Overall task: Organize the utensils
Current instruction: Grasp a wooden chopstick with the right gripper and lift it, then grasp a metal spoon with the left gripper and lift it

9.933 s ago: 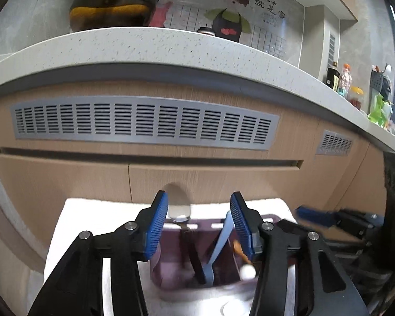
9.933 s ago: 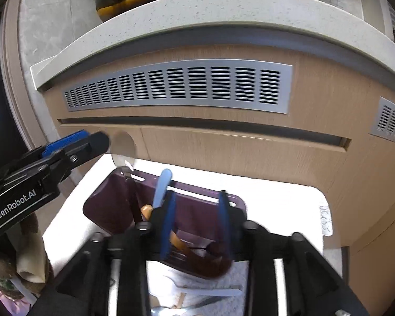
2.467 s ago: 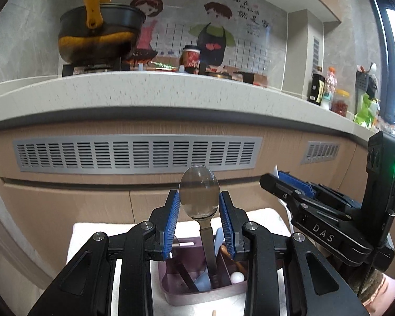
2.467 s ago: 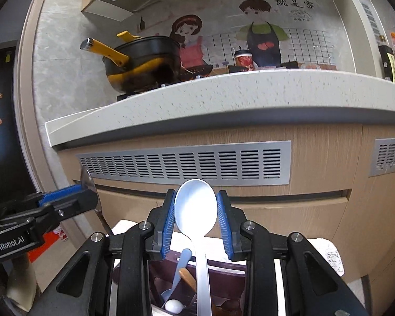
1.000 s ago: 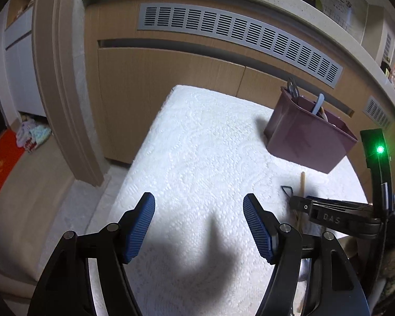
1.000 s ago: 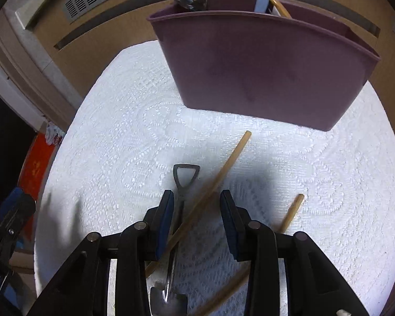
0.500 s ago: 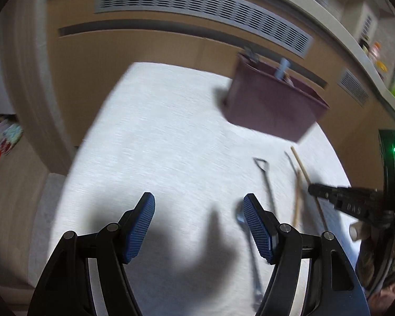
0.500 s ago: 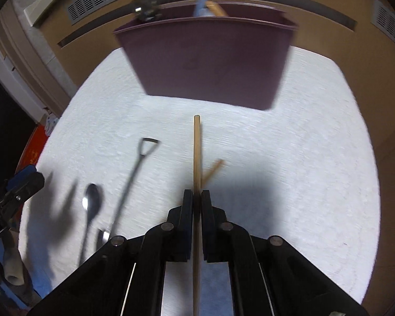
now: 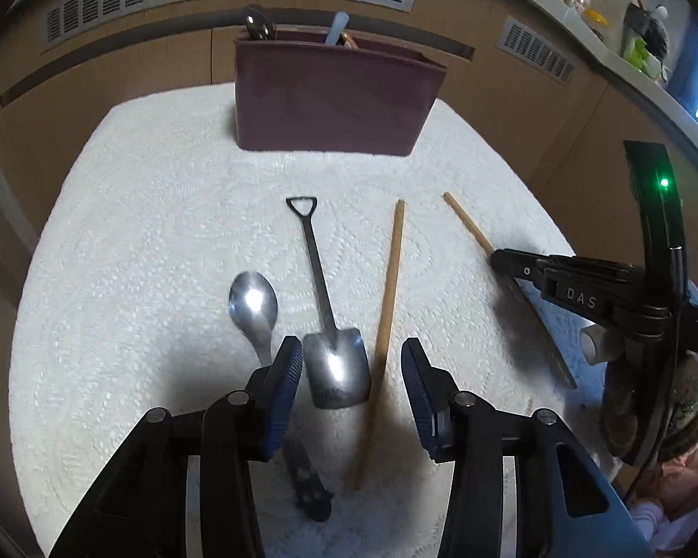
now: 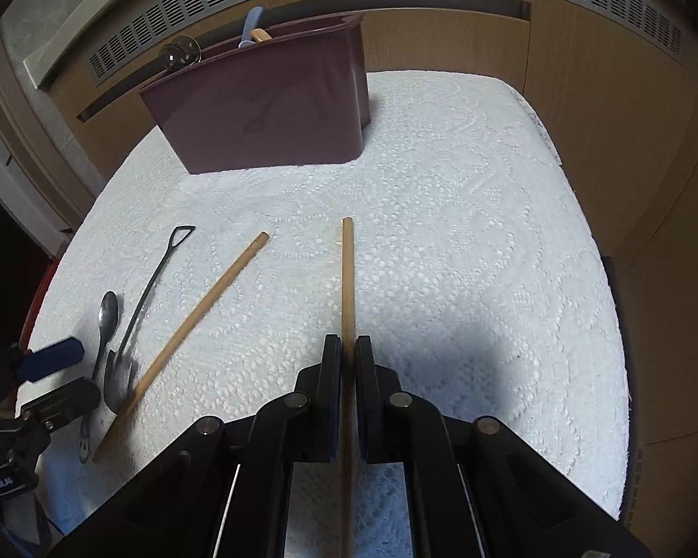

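Wooden chopstick (image 10: 347, 274) clamped in right jaws, left gaping.

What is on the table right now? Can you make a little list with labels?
holder: maroon utensil box at the back of the white cloth, utensils standing in it
loose on cloth: round spoon, shovel-shaped spoon, one chopstick
left gripper: jaws open over the shovel-shaped spoon
right gripper: jaws shut on the other chopstick

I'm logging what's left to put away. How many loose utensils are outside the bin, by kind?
Wooden chopsticks: 2 (one lying on the cloth, one in the right hand-held gripper)
Round metal spoon: 1
Shovel-shaped spoon: 1
Total: 4
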